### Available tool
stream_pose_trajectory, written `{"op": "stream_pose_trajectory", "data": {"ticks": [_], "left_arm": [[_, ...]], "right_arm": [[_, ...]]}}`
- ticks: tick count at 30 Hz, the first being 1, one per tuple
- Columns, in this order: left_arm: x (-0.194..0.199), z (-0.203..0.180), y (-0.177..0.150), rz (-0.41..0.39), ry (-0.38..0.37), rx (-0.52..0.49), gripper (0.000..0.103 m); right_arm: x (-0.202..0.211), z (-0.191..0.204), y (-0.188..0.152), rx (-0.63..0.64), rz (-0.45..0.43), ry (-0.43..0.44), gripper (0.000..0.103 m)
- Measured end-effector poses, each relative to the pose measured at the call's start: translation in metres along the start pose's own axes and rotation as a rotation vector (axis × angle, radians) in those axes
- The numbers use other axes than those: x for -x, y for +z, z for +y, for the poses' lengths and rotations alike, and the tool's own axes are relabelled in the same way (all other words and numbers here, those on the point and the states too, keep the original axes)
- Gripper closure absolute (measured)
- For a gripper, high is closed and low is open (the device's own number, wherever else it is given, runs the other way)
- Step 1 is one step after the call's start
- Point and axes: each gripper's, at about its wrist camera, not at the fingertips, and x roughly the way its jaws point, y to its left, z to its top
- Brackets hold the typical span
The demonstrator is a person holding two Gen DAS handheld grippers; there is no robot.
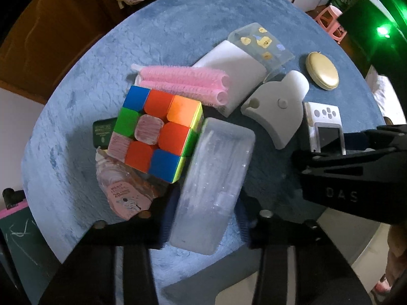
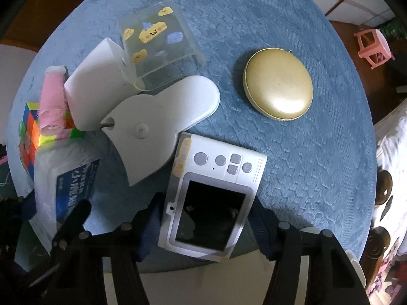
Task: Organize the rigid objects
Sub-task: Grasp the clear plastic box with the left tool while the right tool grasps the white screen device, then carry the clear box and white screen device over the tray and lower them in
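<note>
My left gripper (image 1: 203,216) is shut on a frosted clear plastic box (image 1: 213,183), held beside a colourful puzzle cube (image 1: 157,132). The box also shows in the right wrist view (image 2: 63,178) with a blue label. My right gripper (image 2: 203,221) is shut on a white toy camera (image 2: 211,198), whose screen faces up; it also shows in the left wrist view (image 1: 325,127). Both sit over a round blue fuzzy table (image 2: 305,165).
Pink hair rollers (image 1: 183,84), a white rounded box (image 1: 229,76), a clear case with yellow stickers (image 2: 157,43), a white fan-shaped piece (image 2: 152,124) and a gold round compact (image 2: 278,84) lie on the table. A pink packet (image 1: 122,188) and a green card (image 1: 104,129) lie by the cube.
</note>
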Motion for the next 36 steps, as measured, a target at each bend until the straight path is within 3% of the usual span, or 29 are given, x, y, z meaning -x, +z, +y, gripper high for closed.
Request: {"op": "stream_pose_trajectory", "data": {"ticks": [12,22,30,36], "left_arm": [[0.028,-0.002,-0.032,-0.049,-0.011,0.052,0.061],[0.087,0.000,-0.049,-0.160,0.011,0.129,0.061],[0.154,-0.011,-0.071,-0.289,-0.005,0.202,0.061],[0.182,-0.030,-0.092,-0.339,-0.047,0.268,0.061]], "right_arm": [[0.039,-0.025,-0.004,-0.034,-0.055,0.172,0.041],[0.099,-0.031,-0.022,0.010,-0.147,0.343,0.041],[0.174,-0.050,-0.076,0.165,-0.302,0.415,0.041],[0.208,-0.067,-0.135,0.298,-0.387,0.404,0.041]]}}
